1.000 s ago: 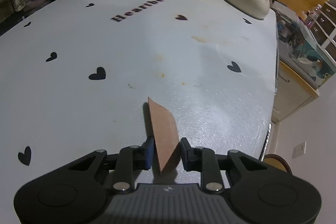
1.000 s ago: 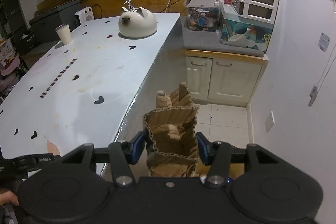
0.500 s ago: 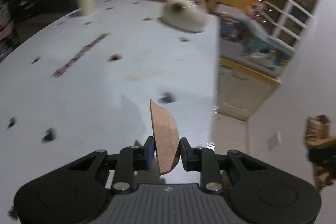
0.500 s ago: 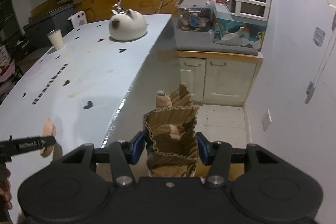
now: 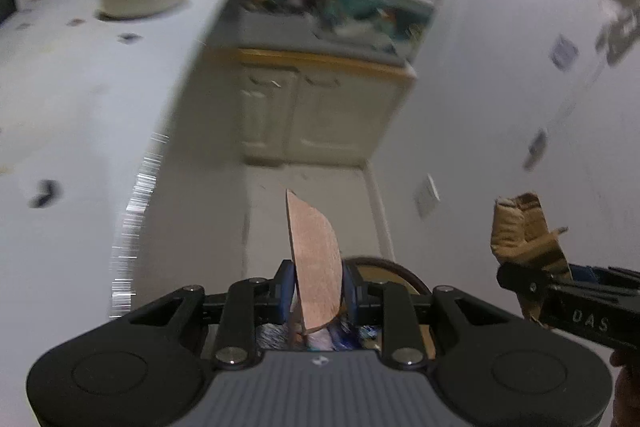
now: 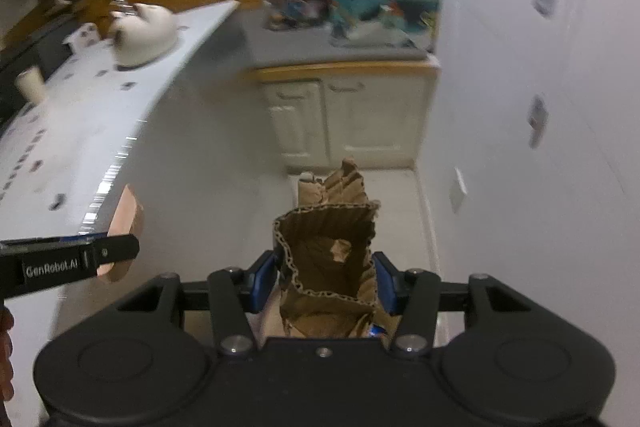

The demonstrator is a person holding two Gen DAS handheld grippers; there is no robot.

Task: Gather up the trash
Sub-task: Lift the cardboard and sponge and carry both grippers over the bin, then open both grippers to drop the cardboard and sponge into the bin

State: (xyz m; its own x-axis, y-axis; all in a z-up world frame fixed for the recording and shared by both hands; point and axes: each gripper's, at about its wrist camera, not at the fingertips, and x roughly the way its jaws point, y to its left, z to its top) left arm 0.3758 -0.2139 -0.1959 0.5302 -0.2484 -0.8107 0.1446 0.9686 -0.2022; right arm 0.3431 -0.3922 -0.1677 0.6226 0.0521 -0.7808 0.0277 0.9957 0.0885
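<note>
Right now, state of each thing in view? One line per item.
Left gripper: shut on the flat cardboard piece, held on edge.
Right gripper: shut on the crumpled corrugated cardboard.
Bin: open, under the left gripper, some trash inside.
Cabinet doors: closed.
Paper cup: upright on the table.

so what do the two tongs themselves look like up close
Both are matte black with ribbed grey tops, round side housings, silver screws and blue pads. The left tongs show white "GenRobot.AI" lettering on a finger in the right view; the right tongs show "DAS" in the left view.
</note>
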